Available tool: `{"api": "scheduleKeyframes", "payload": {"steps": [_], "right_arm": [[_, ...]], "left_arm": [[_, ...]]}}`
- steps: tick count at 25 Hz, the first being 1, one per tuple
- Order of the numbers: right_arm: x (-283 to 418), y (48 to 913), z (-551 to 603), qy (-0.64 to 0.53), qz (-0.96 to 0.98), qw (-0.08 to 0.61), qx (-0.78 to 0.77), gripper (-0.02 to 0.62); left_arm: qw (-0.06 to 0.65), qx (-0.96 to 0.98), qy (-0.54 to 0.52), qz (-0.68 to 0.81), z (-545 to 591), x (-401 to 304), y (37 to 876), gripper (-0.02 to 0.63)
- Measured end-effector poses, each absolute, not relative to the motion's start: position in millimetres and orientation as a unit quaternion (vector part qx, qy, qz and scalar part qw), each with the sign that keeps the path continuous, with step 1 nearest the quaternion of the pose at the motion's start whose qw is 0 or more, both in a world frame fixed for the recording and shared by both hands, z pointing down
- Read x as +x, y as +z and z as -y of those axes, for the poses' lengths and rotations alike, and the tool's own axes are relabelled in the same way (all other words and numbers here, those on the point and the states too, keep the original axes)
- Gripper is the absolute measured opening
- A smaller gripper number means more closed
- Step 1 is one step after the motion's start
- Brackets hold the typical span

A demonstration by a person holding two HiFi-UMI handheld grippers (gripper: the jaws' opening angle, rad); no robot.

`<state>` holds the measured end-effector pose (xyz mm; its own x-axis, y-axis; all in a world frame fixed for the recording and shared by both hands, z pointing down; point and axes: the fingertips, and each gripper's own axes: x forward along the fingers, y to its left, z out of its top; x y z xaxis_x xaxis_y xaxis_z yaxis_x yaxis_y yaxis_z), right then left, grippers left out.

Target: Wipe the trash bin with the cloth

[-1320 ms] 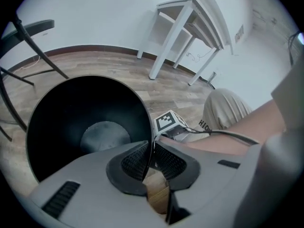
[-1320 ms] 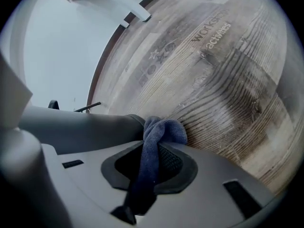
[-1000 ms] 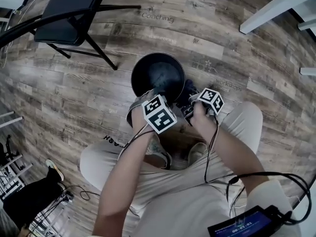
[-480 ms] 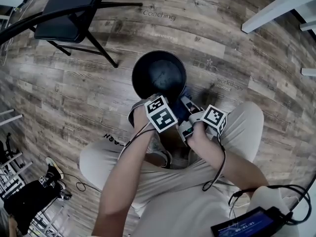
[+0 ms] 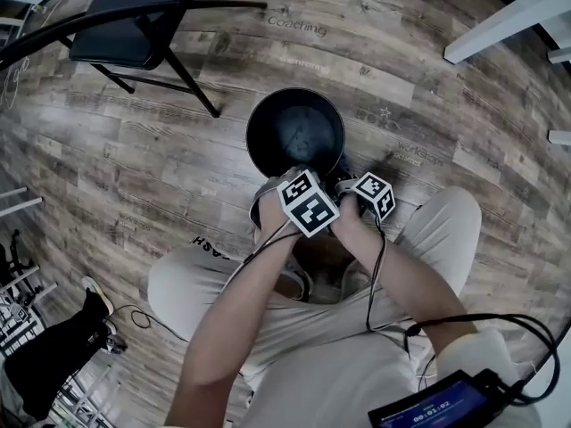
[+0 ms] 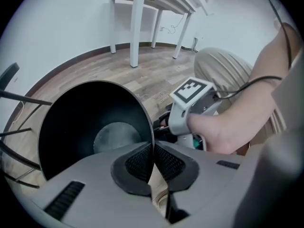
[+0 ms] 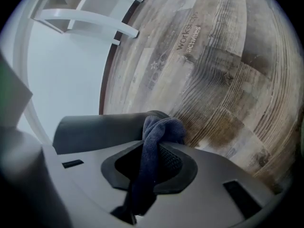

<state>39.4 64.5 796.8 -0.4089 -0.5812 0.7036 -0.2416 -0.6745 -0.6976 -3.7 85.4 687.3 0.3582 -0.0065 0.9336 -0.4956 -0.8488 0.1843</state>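
The black round trash bin [image 5: 295, 130] stands open on the wood floor in front of the person's knees. My left gripper [image 6: 152, 148] has just been closing, and its pads now pinch the bin's thin near rim [image 6: 150, 127]; in the head view it [image 5: 299, 184] sits at that rim. My right gripper [image 7: 154, 148] is shut on a dark blue cloth [image 7: 159, 129] bunched between the pads, right beside the bin's outer wall [image 7: 95, 129]. In the head view the right gripper [image 5: 348, 184] is just right of the left one.
A black folding chair [image 5: 134, 16] stands at the upper left and white furniture legs [image 5: 508, 16] at the upper right. The person's legs [image 5: 446, 230] flank the bin's near side. Cables and a small screen [image 5: 437, 404] hang at the bottom right.
The left gripper's jaws have closed onto the bin's near rim. The right gripper drew back toward the knee, then came forward again beside the bin.
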Motion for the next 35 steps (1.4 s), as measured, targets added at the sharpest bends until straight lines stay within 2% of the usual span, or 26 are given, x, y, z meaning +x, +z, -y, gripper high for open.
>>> {"api": "scheduleKeyframes", "payload": {"steps": [9,14,16,17,19,23,27,32,35], "right_arm": [[39,890,-53,-0.732,-0.393,0.057,-0.554,0.069],[43,882,-47,-0.713,-0.422,0.02,-0.56,0.069],[47,857,-40,-0.699,-0.431,0.021,-0.57,0.069],[50,841,-34,-0.689,-0.441,0.024,-0.575,0.069],[54,803,-19,-0.66,-0.478,0.022,-0.579,0.069],[62,715,-6,-0.587,-0.576,0.01,-0.569,0.069],[69,635,-3,-0.473,-0.675,-0.013,-0.565,0.069],[42,545,2,-0.339,-0.775,-0.046,-0.531,0.069],[26,500,2,-0.303,-0.803,-0.064,-0.509,0.069]], "left_arm": [[0.28,0.792,0.498,0.213,-73,-3,681,0.023],[0.313,0.805,0.451,0.226,-65,-3,666,0.031],[0.29,0.809,0.451,0.241,-51,-11,648,0.099],[0.271,0.812,0.451,0.253,-42,-16,635,0.104],[0.248,0.821,0.427,0.288,-20,-25,605,0.107],[0.261,0.82,0.339,0.38,18,-54,554,0.107],[0.237,0.813,0.289,0.446,33,-78,512,0.107],[0.259,0.798,0.254,0.482,20,-80,497,0.107],[0.221,0.777,0.238,0.539,21,-98,464,0.107]]}}
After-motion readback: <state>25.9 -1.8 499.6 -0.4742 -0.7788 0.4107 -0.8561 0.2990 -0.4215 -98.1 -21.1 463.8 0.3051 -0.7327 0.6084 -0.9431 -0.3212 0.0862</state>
